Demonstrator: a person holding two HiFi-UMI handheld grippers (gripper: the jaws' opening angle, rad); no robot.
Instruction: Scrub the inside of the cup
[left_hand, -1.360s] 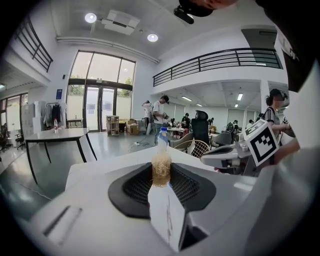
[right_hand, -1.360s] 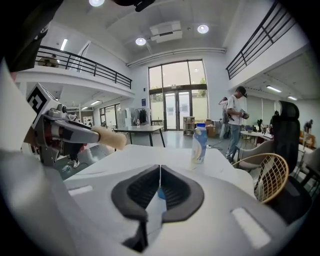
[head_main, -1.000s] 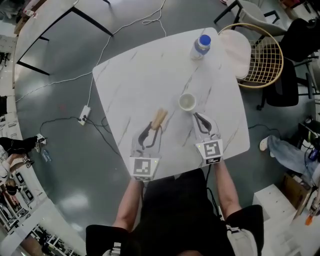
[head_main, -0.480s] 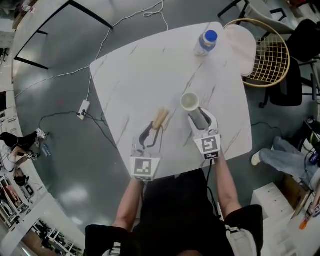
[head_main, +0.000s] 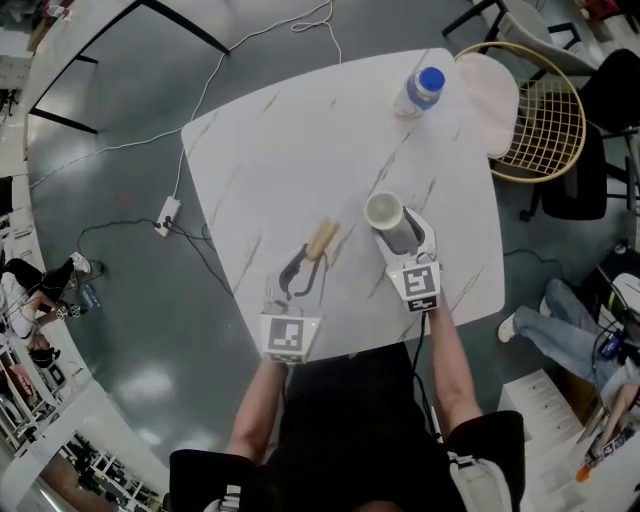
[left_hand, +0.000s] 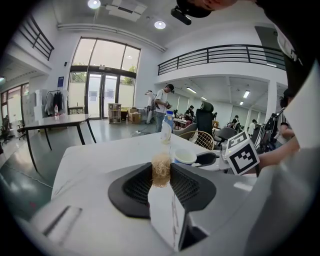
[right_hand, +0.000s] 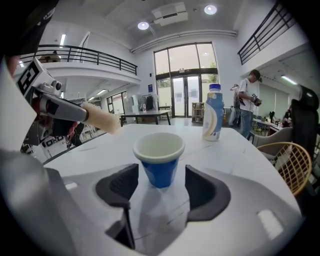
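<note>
White marble-patterned table (head_main: 300, 140) carries the work, with grey floor and cables around it. A capped bottle (head_main: 420, 90) stands at the far corner, well apart from the action.

**Position of the parts**
- The cup (head_main: 383, 210) stands upright on the table, mouth up, white inside and blue outside. It is empty as far as the right gripper view shows.
- The right gripper (head_main: 402, 225) lies low over the table with the cup between its jaws. Its jaws have just been opening and stand wide apart. A visible gap remains on each side of the cup, so neither pad presses on it.
- The left gripper (head_main: 300, 262) is clamped on the scrubber (head_main: 321, 240). The tan working end projects forward past the jaws and sits off to the left of the cup, not touching it.

**Step in hand (judged):** securing the cup before scrubbing.

**Procedure**
1. Centre the cup between the pads so that both meet the wall together. Uneven contact would probably push it sideways across the smooth top.
2. Close on the blue wall below the rim, leaving the mouth free for the scrubber.
3. Apply only enough force to hold. The cup looks thin-walled and may deform.
4. Keep the cup seated on the table, or tilt its mouth toward the left gripper.
5. Bring the scrubber in along the cup's axis only once the grip is firm.
</note>
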